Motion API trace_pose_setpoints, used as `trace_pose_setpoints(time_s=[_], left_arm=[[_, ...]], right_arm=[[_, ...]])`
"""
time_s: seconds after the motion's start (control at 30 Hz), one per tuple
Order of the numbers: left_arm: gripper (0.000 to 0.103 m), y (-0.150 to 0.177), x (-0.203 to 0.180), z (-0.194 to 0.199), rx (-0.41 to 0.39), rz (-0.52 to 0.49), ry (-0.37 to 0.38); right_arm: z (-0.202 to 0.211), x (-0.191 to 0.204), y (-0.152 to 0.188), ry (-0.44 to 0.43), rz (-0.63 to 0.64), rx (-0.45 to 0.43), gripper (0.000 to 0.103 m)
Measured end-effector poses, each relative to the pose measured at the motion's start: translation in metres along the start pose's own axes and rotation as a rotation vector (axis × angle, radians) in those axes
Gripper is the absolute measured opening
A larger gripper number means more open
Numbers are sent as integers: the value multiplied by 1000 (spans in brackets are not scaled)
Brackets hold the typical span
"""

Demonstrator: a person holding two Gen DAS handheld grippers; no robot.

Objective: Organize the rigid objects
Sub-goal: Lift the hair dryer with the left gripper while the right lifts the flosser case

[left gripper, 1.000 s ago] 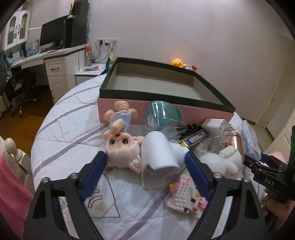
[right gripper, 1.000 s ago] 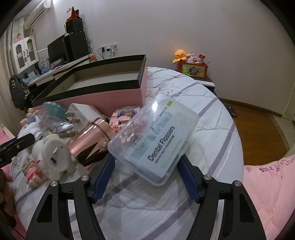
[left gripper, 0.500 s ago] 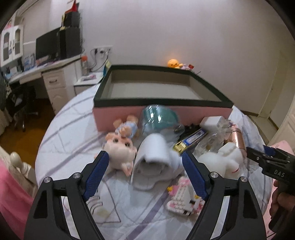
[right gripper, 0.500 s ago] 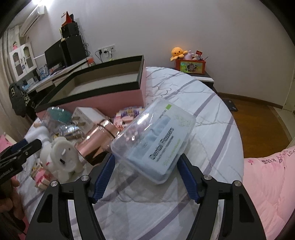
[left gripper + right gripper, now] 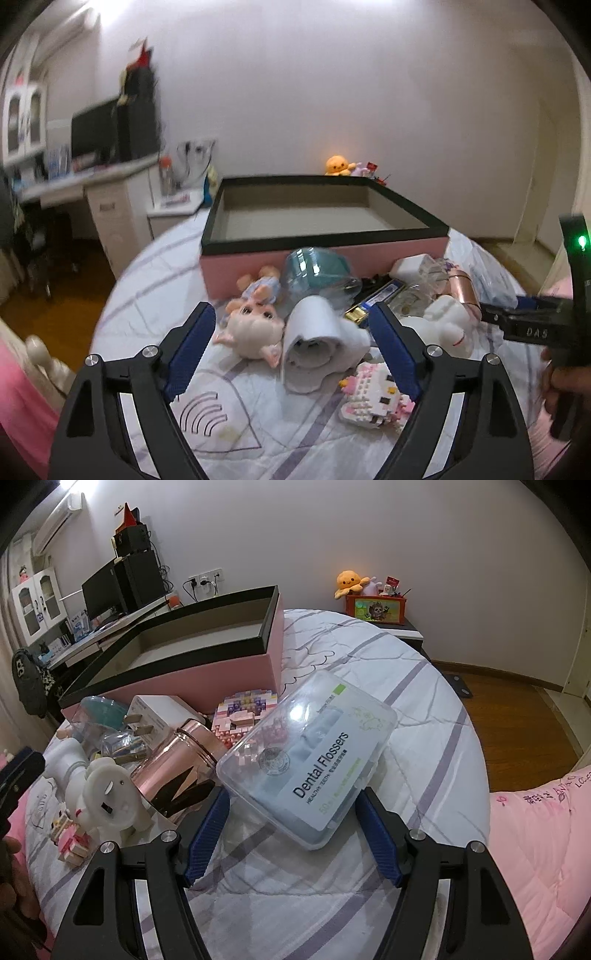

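Observation:
My right gripper [image 5: 293, 797] is shut on a clear Dental Flossers box [image 5: 314, 753], held tilted above the bedspread with its far end over a pink block set [image 5: 243, 716]. My left gripper [image 5: 291, 317] hangs over the pile with its jaws opening and nothing gripped. Past its tips a pig doll [image 5: 255, 328] and a white roll [image 5: 317, 339] lie on the bed. An open pink box with a black rim [image 5: 325, 258] stands behind them, its inside bare. At the right of the left wrist view is a hand [image 5: 561, 387] with the right gripper.
Around the pile lie a block kitten [image 5: 373, 395], a white toy figure [image 5: 107, 801], a copper cup [image 5: 177, 753], a white plug [image 5: 155, 712] and a teal item in clear plastic [image 5: 314, 266]. A desk [image 5: 74, 181] stands far left. A pink quilt [image 5: 535, 842] lies right.
The left gripper's jaws have spread wider and it has tipped up and rolled, so more wall shows. The right gripper keeps the flosser box and has hardly moved.

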State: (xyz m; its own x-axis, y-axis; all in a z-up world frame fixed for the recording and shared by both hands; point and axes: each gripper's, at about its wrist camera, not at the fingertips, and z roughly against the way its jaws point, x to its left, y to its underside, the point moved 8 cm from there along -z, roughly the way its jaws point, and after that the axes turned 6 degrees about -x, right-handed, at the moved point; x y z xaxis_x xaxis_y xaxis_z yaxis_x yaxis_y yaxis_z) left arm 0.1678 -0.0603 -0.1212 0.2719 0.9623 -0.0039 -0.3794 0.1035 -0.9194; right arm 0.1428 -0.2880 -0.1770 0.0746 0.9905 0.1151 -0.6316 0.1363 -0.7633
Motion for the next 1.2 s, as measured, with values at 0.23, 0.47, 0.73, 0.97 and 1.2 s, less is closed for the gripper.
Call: trace_pose_setpoints(time_s=[0.23, 0.47, 0.73, 0.97, 1.2], left_arm=[[81, 13, -15, -34, 172, -86, 2], [58, 23, -22, -28, 188, -1, 78], [59, 21, -21, -26, 187, 1, 71], [62, 23, -24, -31, 222, -21, 76], [61, 22, -18, -31, 219, 9, 84]], right_arm=[[2, 1, 1, -1, -1, 3, 72], [3, 1, -2, -21, 10, 7, 38], [6, 3, -5, -41, 5, 15, 52], [12, -7, -17, -8, -46, -44, 87], [-13, -10, -34, -82, -227, -33, 87]])
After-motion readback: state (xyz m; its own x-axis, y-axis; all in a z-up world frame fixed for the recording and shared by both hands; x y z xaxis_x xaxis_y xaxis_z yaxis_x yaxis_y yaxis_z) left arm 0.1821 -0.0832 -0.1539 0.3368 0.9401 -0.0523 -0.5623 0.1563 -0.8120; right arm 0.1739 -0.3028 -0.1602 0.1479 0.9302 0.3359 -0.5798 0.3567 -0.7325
